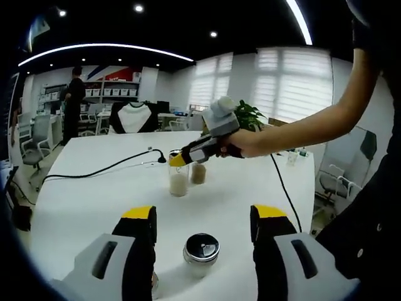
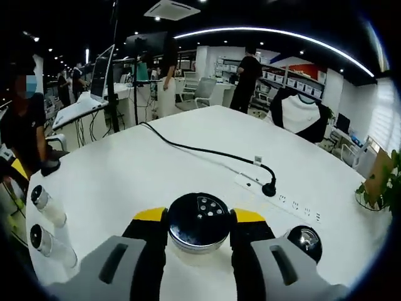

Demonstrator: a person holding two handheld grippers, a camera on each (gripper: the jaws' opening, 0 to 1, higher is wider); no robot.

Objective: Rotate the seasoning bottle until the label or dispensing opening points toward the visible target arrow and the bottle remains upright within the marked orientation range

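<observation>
While my left gripper (image 1: 203, 226) stands wide open with nothing in it, a silver-capped bottle (image 1: 200, 253) sits upright on the white table (image 1: 88, 200) between my jaws, touching neither. Farther ahead, my right gripper (image 1: 177, 159) comes down on a pale-filled seasoning bottle (image 1: 178, 183), a brown one (image 1: 198, 173) just beside it.

In the right gripper view, my right gripper (image 2: 199, 221) is closed on that seasoning bottle's perforated cap (image 2: 199, 219), a jaw at each side, I judge for turning it upright. I see no target arrow.

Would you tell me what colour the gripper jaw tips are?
Yellow tips on black jaws, clearest in the right gripper view beside the round metal shaker lid.
</observation>
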